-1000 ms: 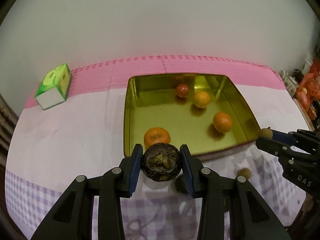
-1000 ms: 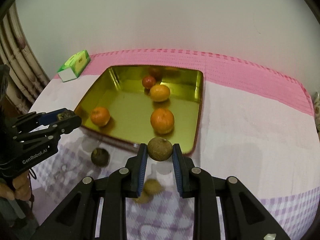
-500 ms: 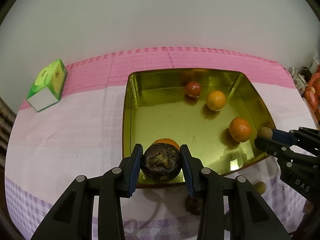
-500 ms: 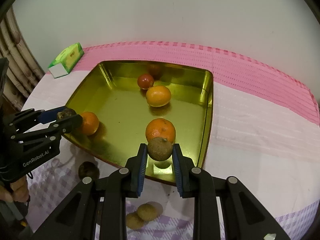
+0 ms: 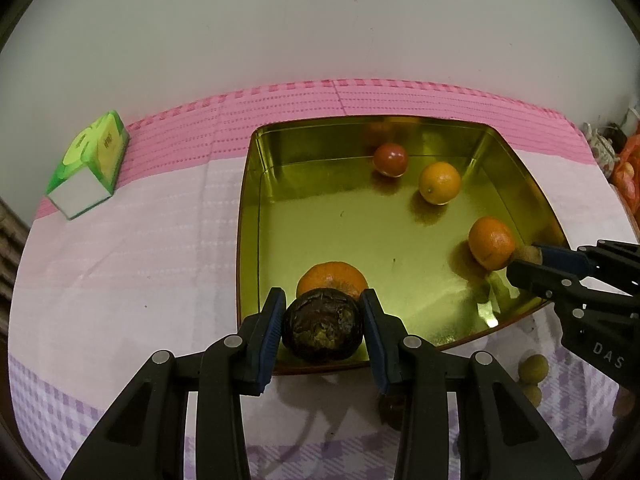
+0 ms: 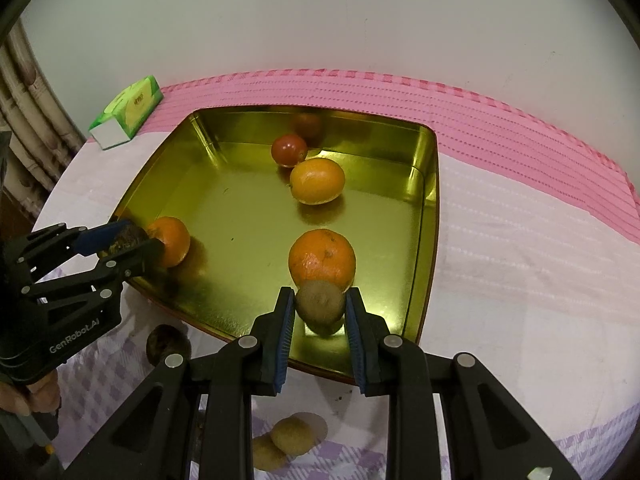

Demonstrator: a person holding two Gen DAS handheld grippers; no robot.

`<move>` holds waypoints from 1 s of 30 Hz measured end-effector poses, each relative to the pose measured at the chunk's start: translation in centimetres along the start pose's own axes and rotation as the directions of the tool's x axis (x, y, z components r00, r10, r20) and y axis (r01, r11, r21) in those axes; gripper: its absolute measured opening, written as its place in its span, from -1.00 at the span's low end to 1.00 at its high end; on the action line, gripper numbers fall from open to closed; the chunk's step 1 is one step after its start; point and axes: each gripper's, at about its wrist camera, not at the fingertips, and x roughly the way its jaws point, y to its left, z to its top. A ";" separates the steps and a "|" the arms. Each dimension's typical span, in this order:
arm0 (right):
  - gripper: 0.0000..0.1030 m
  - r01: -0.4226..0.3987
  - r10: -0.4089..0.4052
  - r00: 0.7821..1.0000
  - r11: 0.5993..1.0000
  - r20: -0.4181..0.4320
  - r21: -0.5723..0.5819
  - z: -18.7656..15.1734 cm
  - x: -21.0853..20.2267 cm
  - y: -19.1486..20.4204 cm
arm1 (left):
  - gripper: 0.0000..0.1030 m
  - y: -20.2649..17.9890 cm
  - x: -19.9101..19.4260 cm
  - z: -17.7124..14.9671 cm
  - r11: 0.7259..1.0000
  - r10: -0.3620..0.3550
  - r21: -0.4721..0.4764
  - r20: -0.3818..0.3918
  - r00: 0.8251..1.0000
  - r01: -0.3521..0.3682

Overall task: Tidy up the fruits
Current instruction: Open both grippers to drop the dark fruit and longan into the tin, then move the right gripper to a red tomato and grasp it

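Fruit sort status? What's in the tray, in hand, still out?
Done: four fruits lie in the gold tray. In hand: left gripper clamps a dark wrinkled fruit, right gripper a brown fruit, both over the tray. Left: three fruits on the cloth.

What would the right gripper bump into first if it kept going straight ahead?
Most likely the big round orange fruit in the shiny gold metal tray. It sits just beyond the small brown-green fruit that the right gripper holds, though how far apart they are is unclear.
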 end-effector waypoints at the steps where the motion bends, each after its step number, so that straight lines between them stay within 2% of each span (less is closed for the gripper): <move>1: -0.53 -0.002 0.002 1.000 1.000 -0.002 -0.001 0.0 0.0 0.0 | -0.22 0.0 0.0 0.0 1.000 0.002 -0.001 -0.002 1.000 -0.002; 5: -0.45 0.000 0.000 1.000 1.000 0.004 0.005 -0.2 -0.4 0.0 | -0.21 -0.1 -0.1 0.1 1.000 0.006 -0.005 -0.004 1.000 -0.006; 17: -0.44 -0.007 0.006 0.999 1.000 0.045 0.012 -2.0 -3.9 1.0 | -0.10 -0.5 -3.8 -1.6 1.000 0.006 0.000 0.048 0.999 -0.006; 22: -0.44 -0.019 0.019 0.999 1.000 0.044 0.005 -4.4 -5.4 1.7 | -0.09 -1.0 -5.8 -4.2 1.000 0.004 0.011 0.050 0.999 -0.005; 30: -0.44 -0.056 0.056 0.998 0.998 0.003 0.002 -10.4 -6.7 3.6 | -0.09 -1.7 -6.7 -9.3 1.000 0.014 0.012 0.008 1.000 -0.014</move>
